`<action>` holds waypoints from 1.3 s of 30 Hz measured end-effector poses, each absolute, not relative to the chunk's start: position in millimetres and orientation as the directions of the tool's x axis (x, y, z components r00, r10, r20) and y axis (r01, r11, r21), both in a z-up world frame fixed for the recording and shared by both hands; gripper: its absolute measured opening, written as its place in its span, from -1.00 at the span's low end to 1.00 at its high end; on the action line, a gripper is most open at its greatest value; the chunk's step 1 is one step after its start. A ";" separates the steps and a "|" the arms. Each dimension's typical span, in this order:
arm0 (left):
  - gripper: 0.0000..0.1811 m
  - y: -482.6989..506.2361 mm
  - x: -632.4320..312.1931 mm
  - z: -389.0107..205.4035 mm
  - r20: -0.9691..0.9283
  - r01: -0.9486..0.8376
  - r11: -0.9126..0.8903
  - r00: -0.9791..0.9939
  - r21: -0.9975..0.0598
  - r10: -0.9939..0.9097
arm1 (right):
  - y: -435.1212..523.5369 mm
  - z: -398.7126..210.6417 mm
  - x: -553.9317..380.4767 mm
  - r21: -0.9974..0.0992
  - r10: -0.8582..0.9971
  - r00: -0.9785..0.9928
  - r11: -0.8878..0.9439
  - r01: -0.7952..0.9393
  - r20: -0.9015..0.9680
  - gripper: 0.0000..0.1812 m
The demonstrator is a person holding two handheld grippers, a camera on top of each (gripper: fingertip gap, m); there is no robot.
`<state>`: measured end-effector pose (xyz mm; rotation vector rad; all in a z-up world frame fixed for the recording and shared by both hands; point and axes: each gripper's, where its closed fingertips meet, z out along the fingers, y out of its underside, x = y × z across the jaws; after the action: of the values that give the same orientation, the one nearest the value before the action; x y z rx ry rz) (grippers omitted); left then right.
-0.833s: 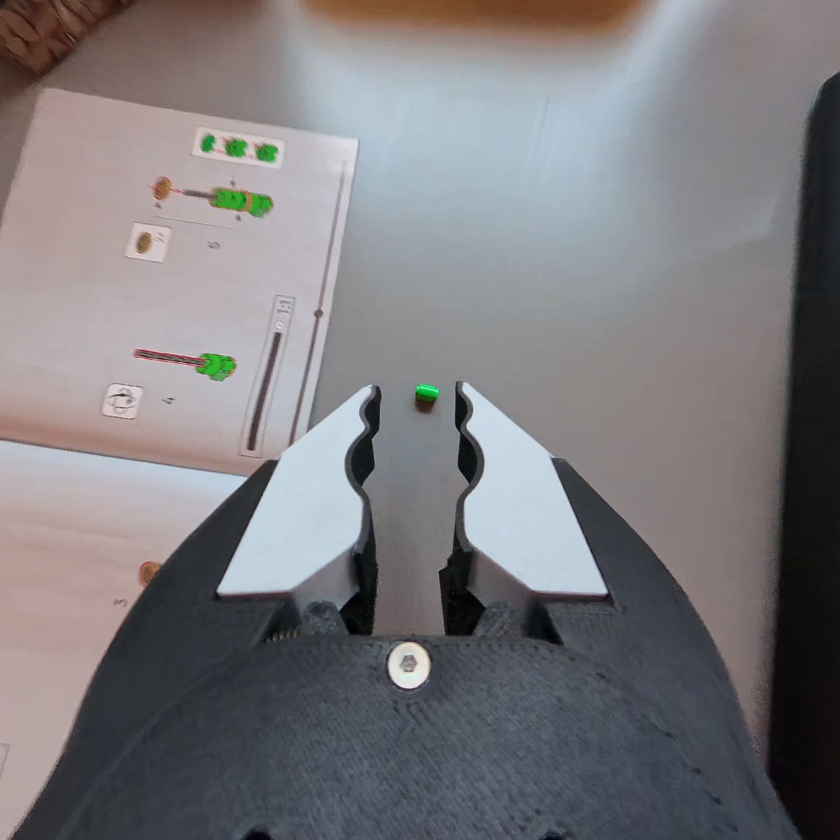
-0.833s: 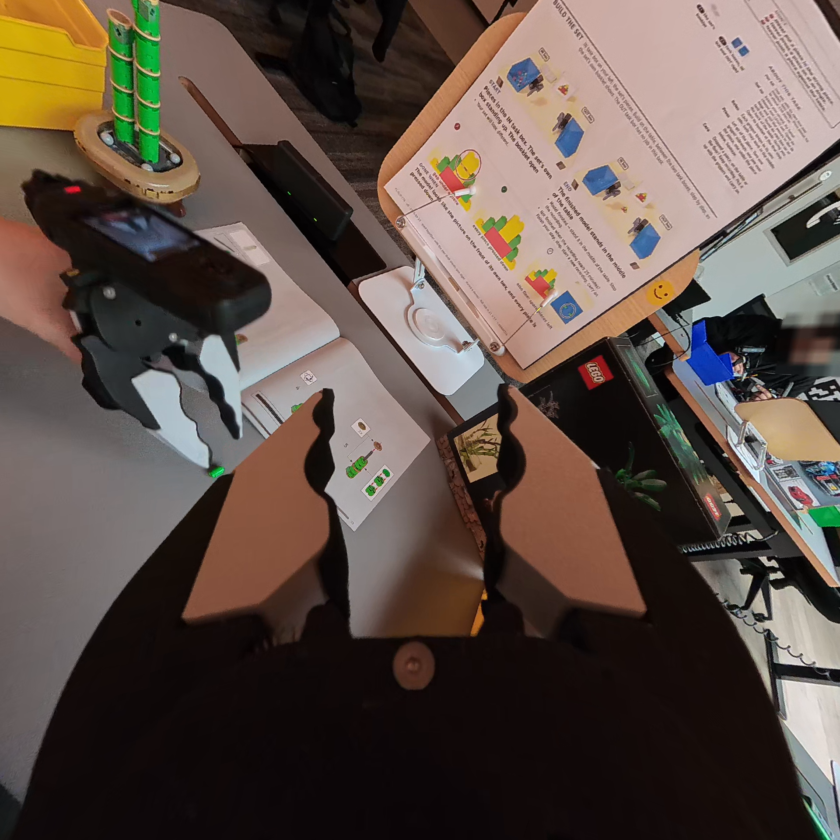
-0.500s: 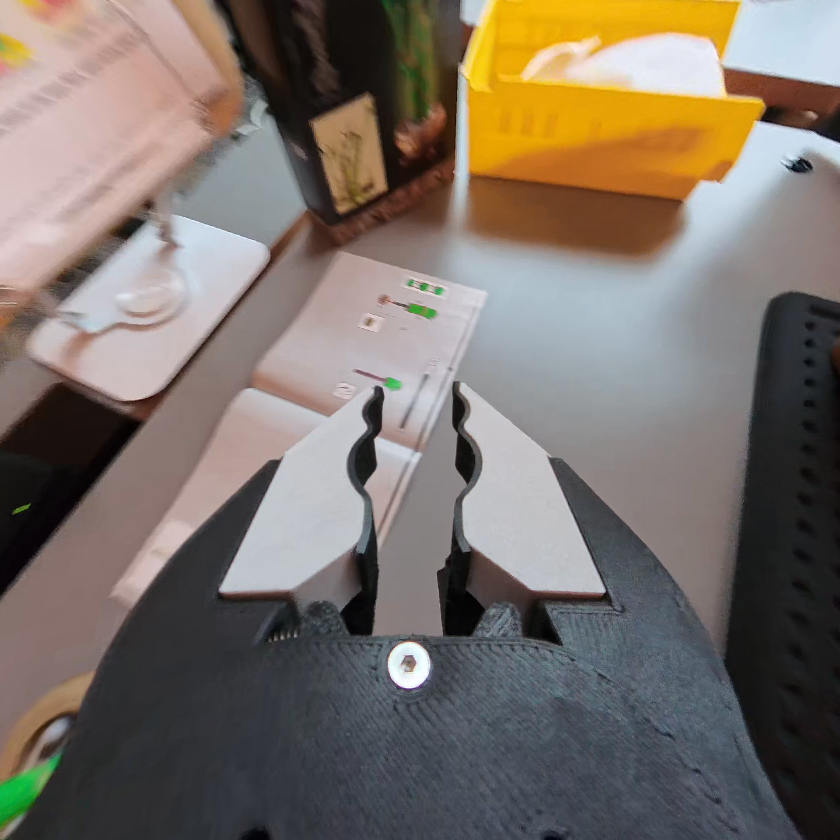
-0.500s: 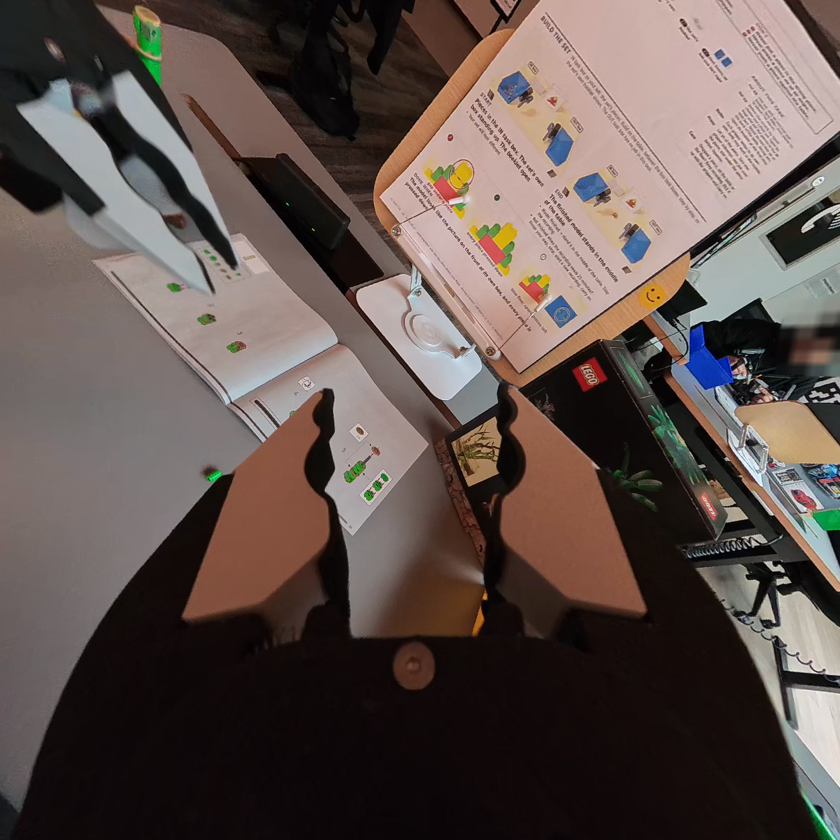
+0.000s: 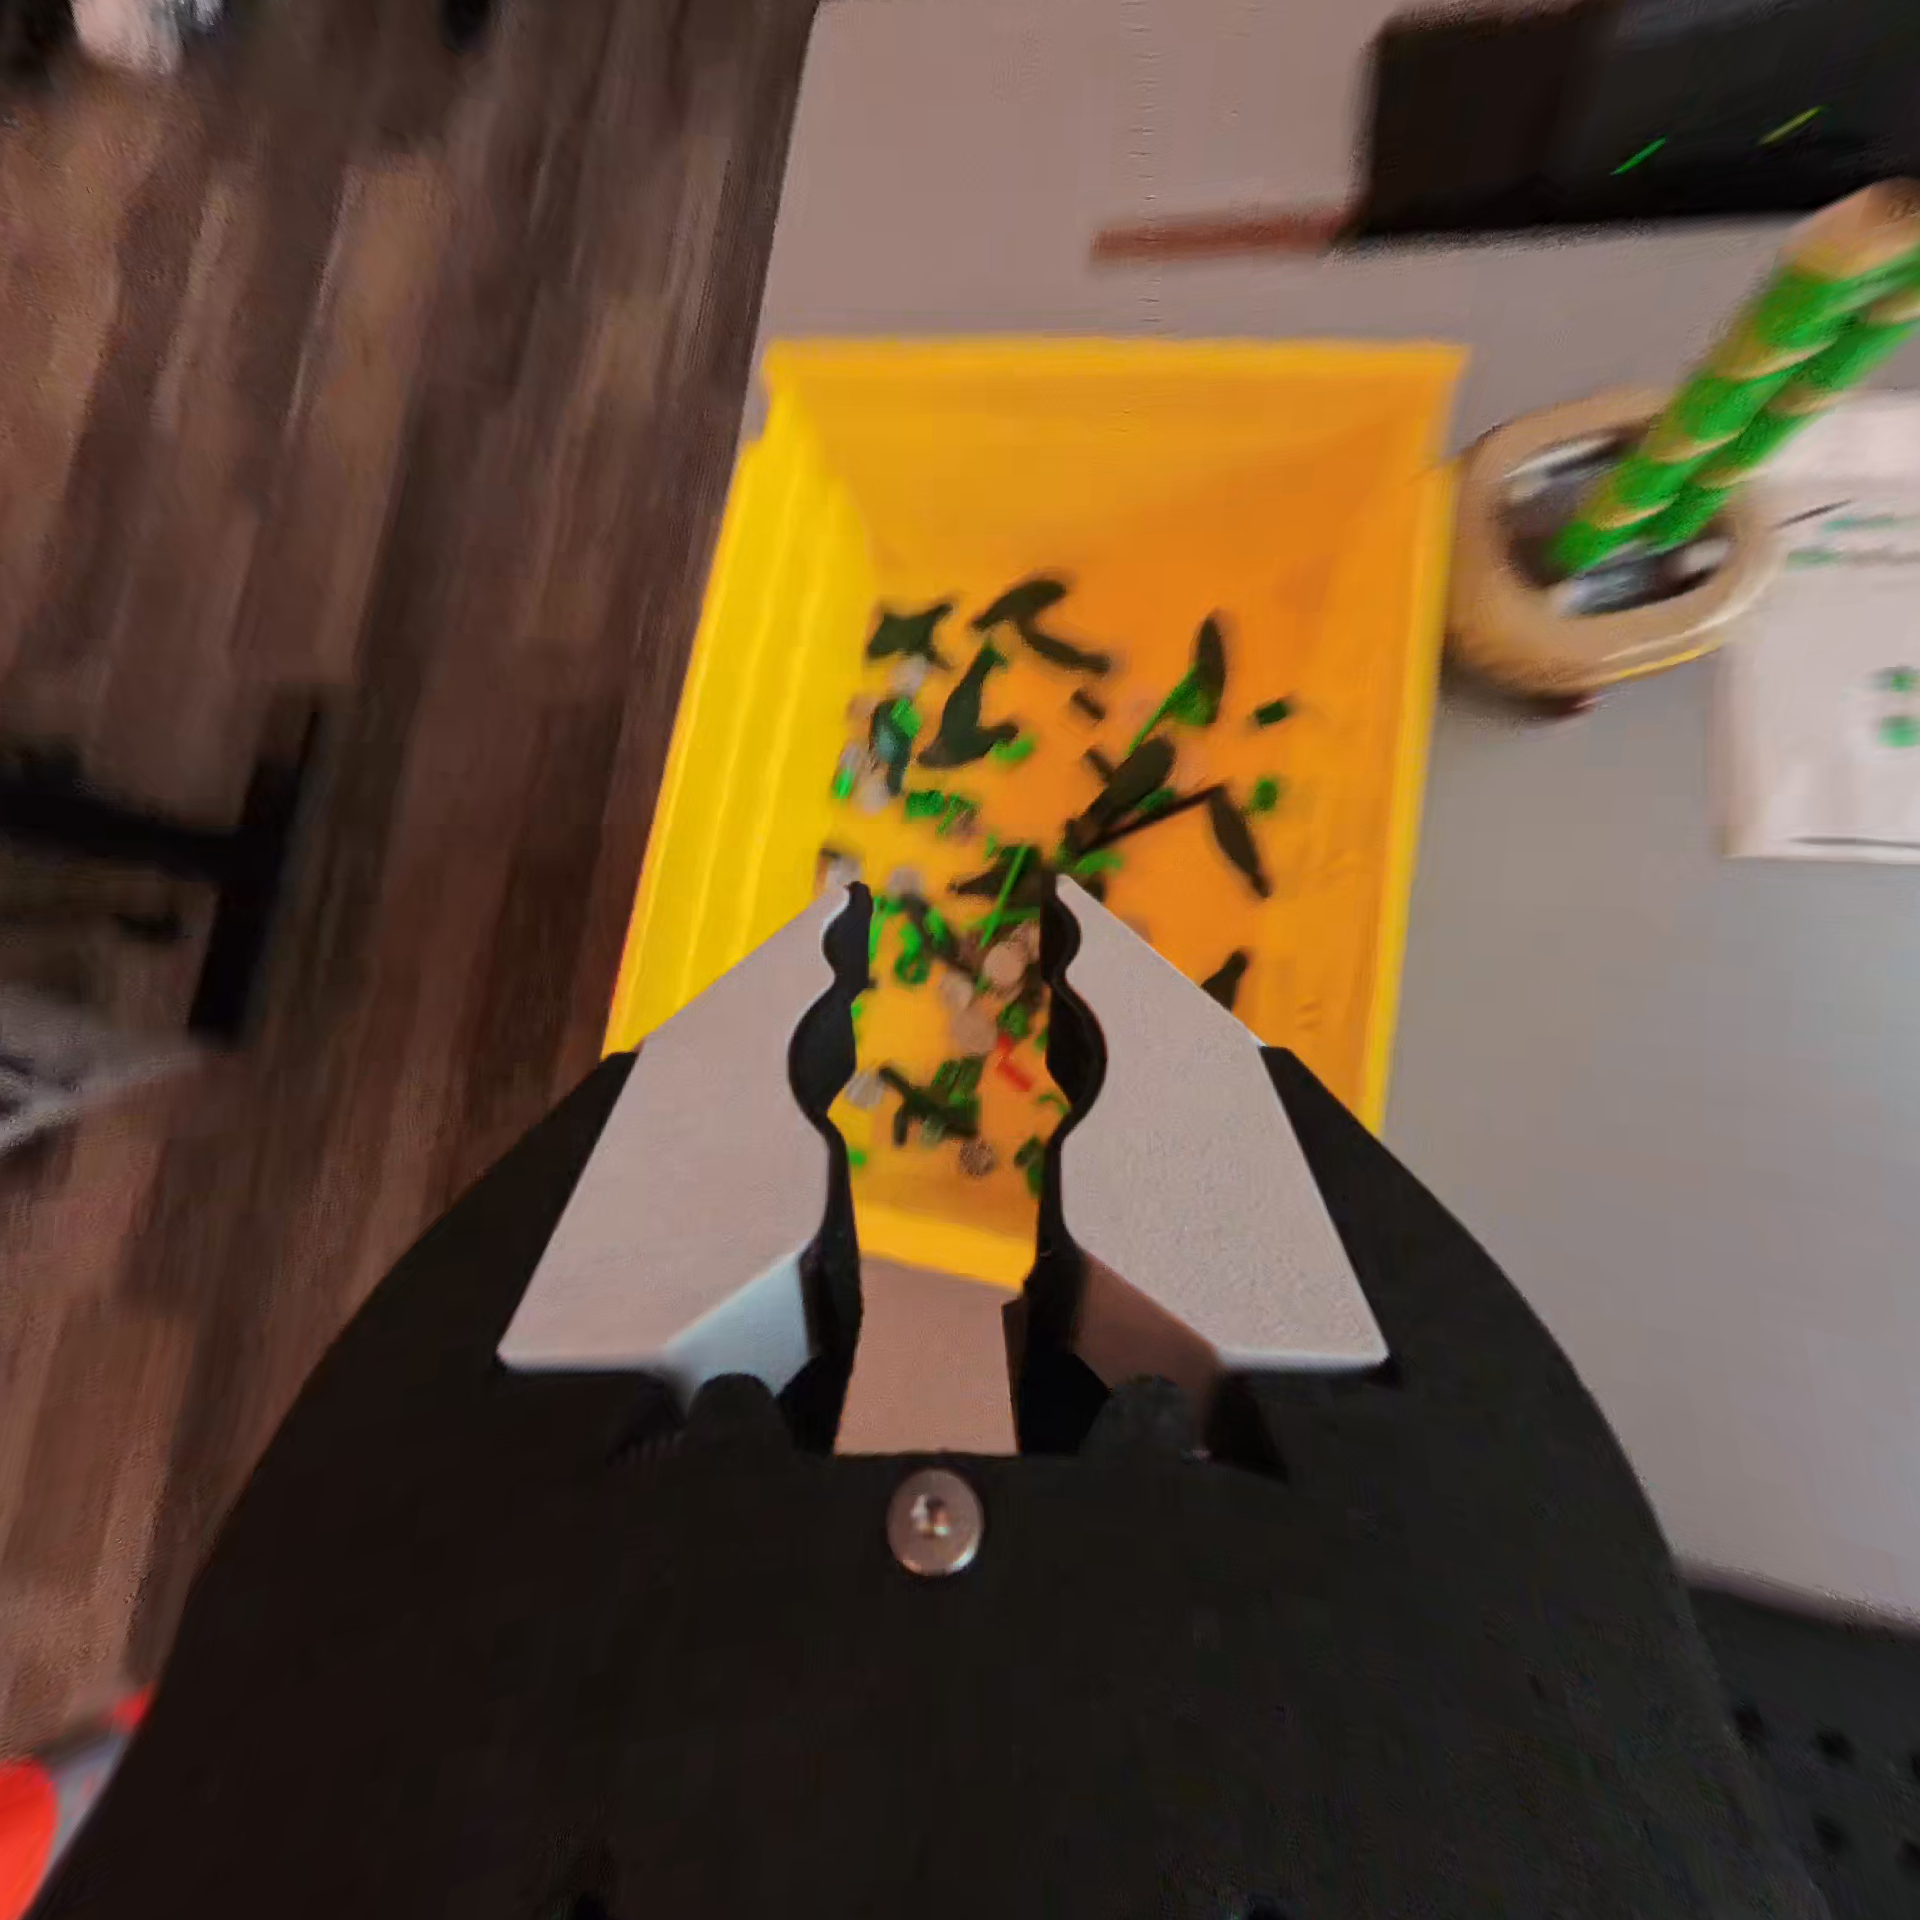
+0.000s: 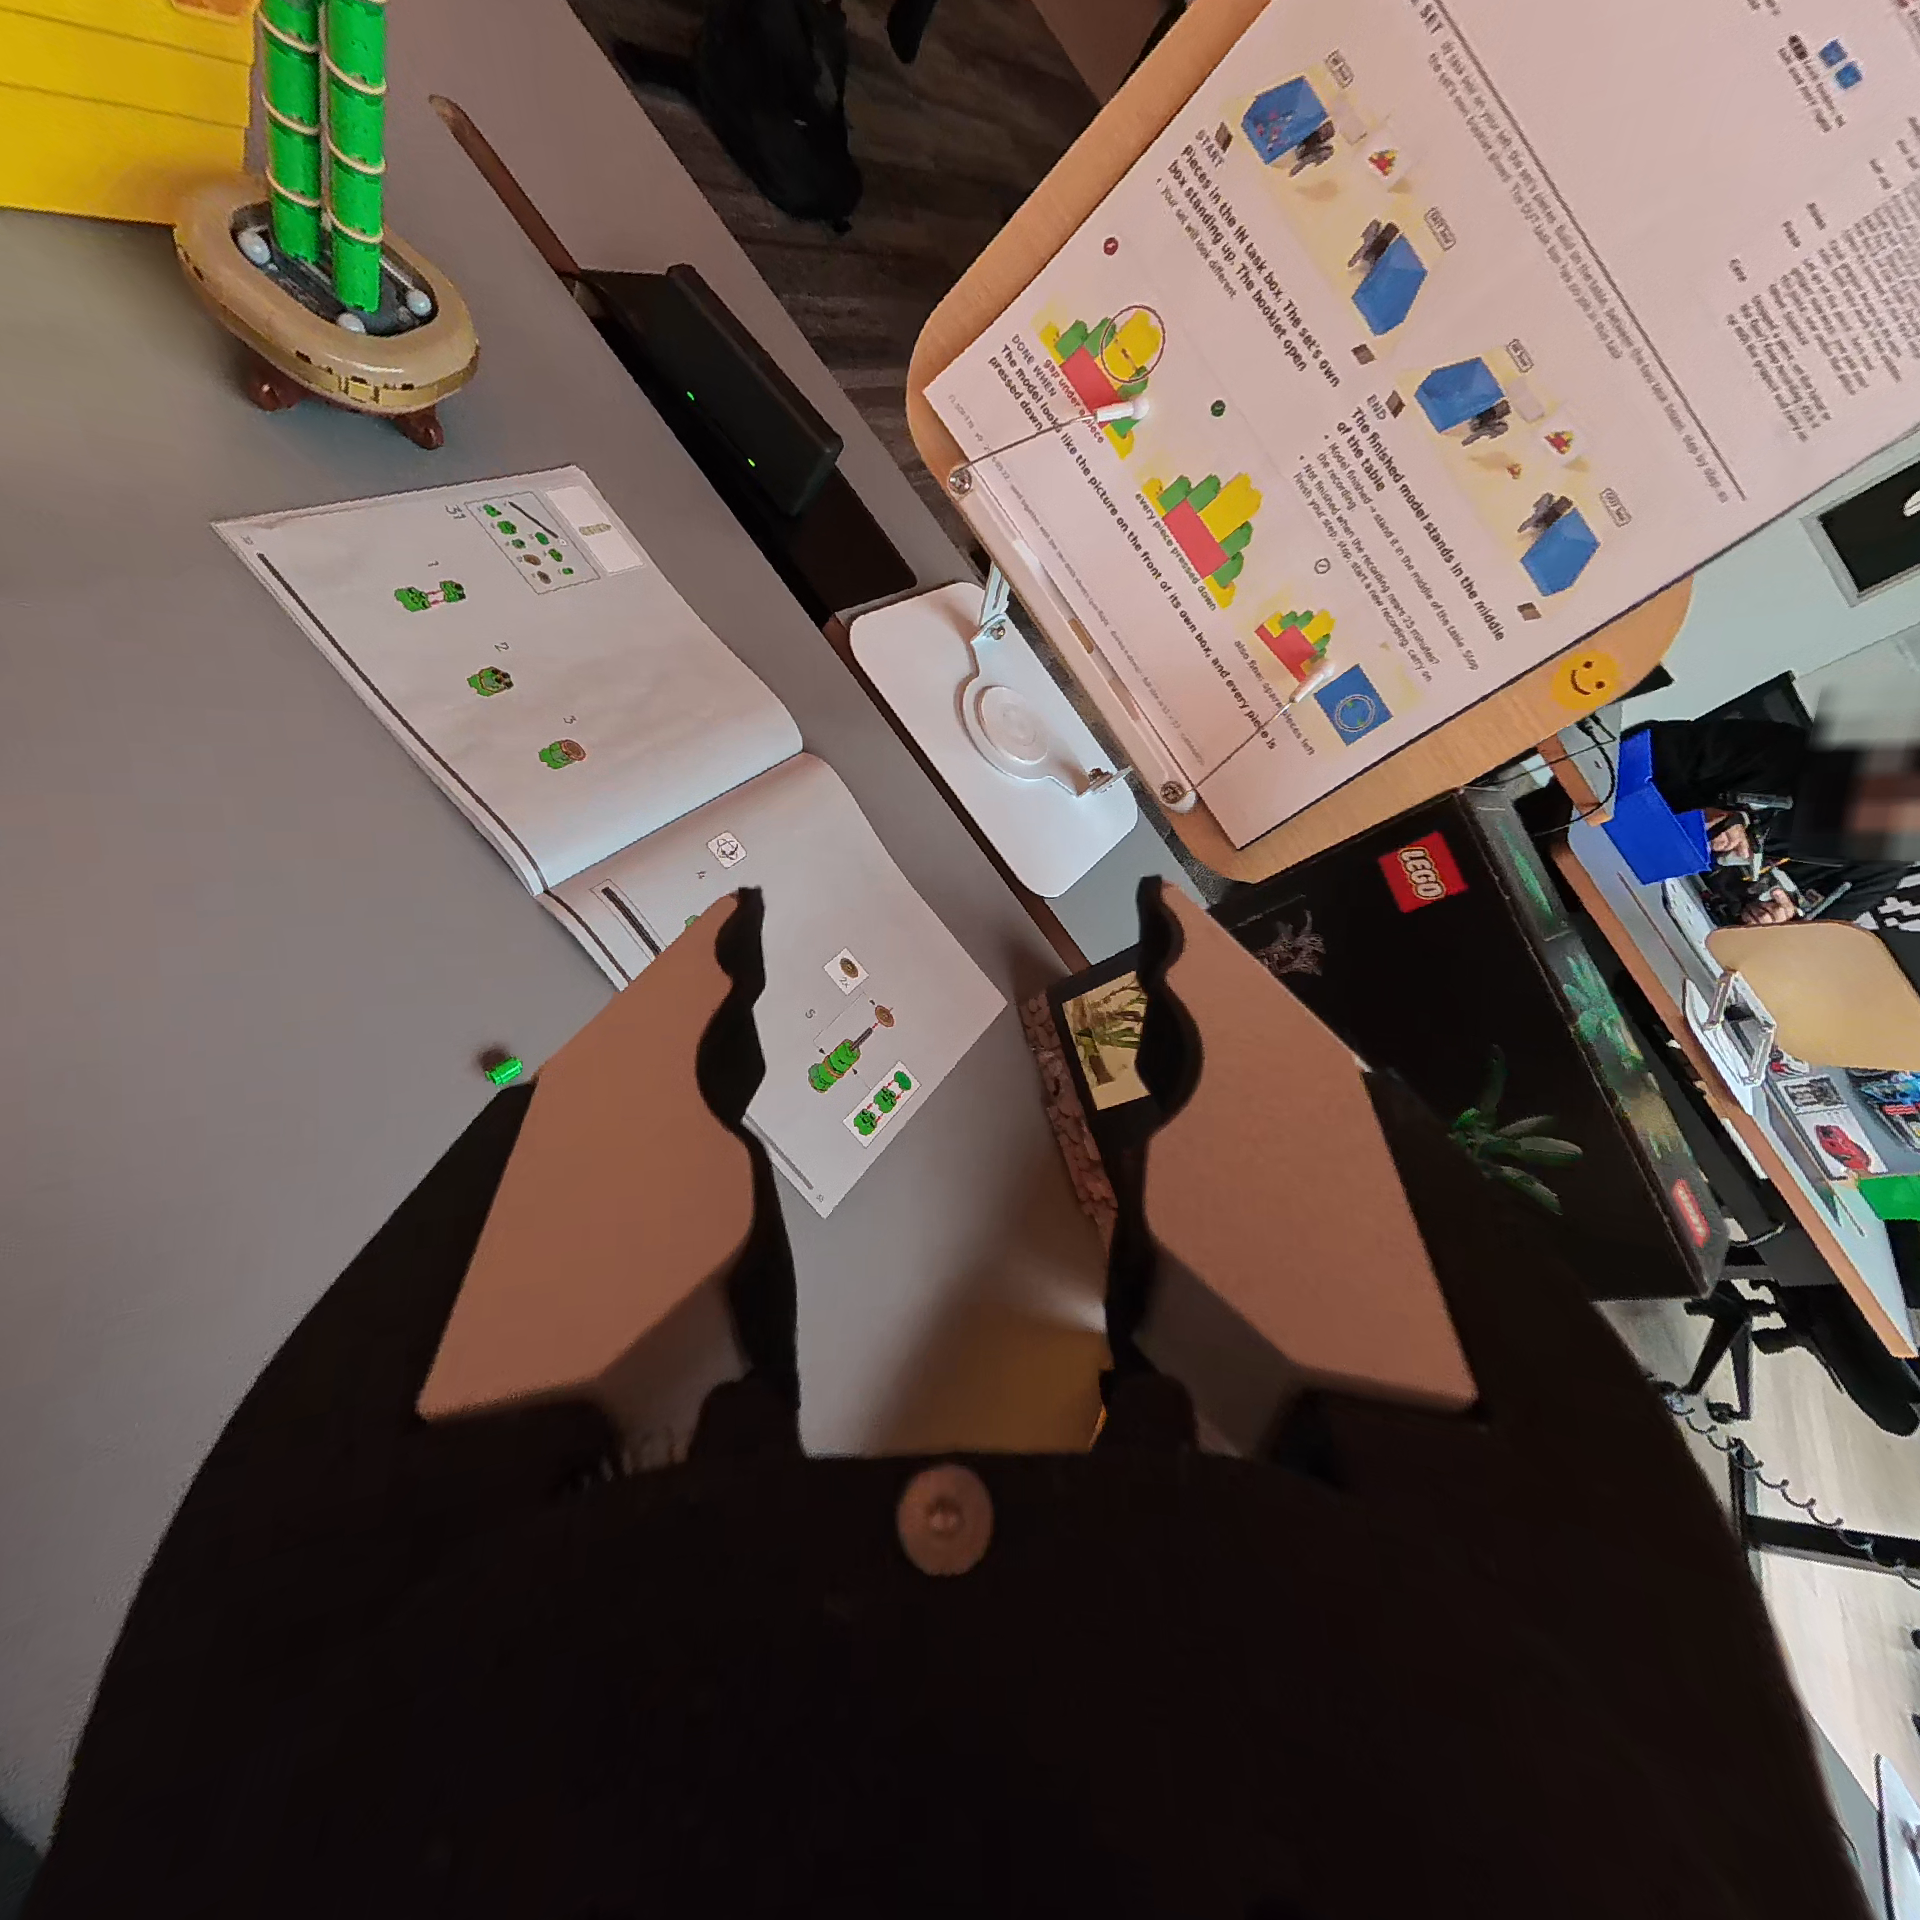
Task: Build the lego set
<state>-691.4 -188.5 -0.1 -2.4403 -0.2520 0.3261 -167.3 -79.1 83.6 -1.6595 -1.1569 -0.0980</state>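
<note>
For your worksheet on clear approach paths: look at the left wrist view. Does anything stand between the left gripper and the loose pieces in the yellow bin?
Nothing visible does. The left gripper, jaws apart and empty, points into the open-topped yellow bin, with the loose pieces directly beyond its tips. The picture is motion-blurred, so single pieces cannot be told apart.

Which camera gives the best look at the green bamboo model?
The right wrist view: the bamboo model is sharp, two green stalks upright in a tan oval base. The left wrist view shows it blurred, at the right edge.
</note>
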 end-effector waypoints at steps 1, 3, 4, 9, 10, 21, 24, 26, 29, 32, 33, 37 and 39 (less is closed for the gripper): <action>-0.67 -194.6 -702.0 -12.9 -0.142 0.143 -0.785 0.949 -0.603 0.282 | -78.3 81.2 -168.6 -0.693 0.634 0.524 0.027 0.720 0.569 -0.20; -0.69 -200.5 -712.6 -33.6 -0.071 0.210 -0.804 0.952 -0.557 0.298 | -76.6 76.5 -170.5 -0.685 0.641 0.517 0.018 0.729 0.567 -0.20; -0.72 -203.7 -715.7 -41.7 -0.038 0.244 -0.809 0.950 -0.535 0.311 | -75.7 74.4 -171.1 -0.680 0.643 0.515 0.014 0.733 0.567 -0.20; -0.78 -222.6 -720.6 -65.6 0.070 0.374 -0.822 0.921 -0.430 0.383 | -72.0 66.8 -172.8 -0.668 0.653 0.507 -0.002 0.744 0.563 -0.20; -0.78 -224.4 -719.9 -68.0 0.079 0.381 -0.825 0.919 -0.417 0.385 | -71.1 65.7 -172.9 -0.668 0.654 0.507 -0.004 0.745 0.561 -0.20; -0.67 -242.7 -709.2 -100.5 0.100 0.370 -0.896 0.929 -0.243 0.357 | -67.1 56.4 -174.0 -0.648 0.664 0.496 -0.023 0.761 0.559 -0.20; -0.66 -241.7 -707.0 -108.1 0.129 0.377 -0.902 0.925 -0.212 0.356 | -66.9 55.2 -174.4 -0.644 0.665 0.493 -0.024 0.765 0.561 -0.20; -0.66 -242.8 -703.2 -114.7 0.142 0.364 -0.915 0.929 -0.177 0.342 | -66.5 54.3 -175.2 -0.642 0.667 0.491 -0.025 0.766 0.561 -0.20; -0.66 -241.4 -701.1 -121.5 0.143 0.347 -0.927 0.934 -0.146 0.327 | -66.2 52.4 -176.0 -0.636 0.669 0.486 -0.026 0.771 0.562 -0.20; -0.69 -236.8 -699.7 -123.5 0.151 0.336 -0.931 0.937 -0.143 0.315 | -66.2 51.0 -177.3 -0.632 0.671 0.482 -0.026 0.775 0.564 -0.20; -0.69 -235.9 -700.0 -123.8 0.148 0.335 -0.932 0.938 -0.142 0.315 | -66.1 50.6 -177.8 -0.632 0.672 0.481 -0.026 0.775 0.563 -0.20; -0.71 -236.9 -694.9 -121.5 0.156 0.328 -0.934 0.939 -0.141 0.307 | -67.5 44.9 -187.7 -0.633 0.690 0.467 -0.018 0.774 0.553 -0.20; -0.72 -236.9 -695.5 -118.5 0.141 0.316 -0.936 0.945 -0.154 0.296 | -67.7 40.1 -195.9 -0.622 0.700 0.446 -0.003 0.783 0.558 -0.20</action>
<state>-695.5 -236.9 -118.5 -2.9249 -0.4639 -0.1730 -195.9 -67.7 40.1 -1.7301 -1.2840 -0.1081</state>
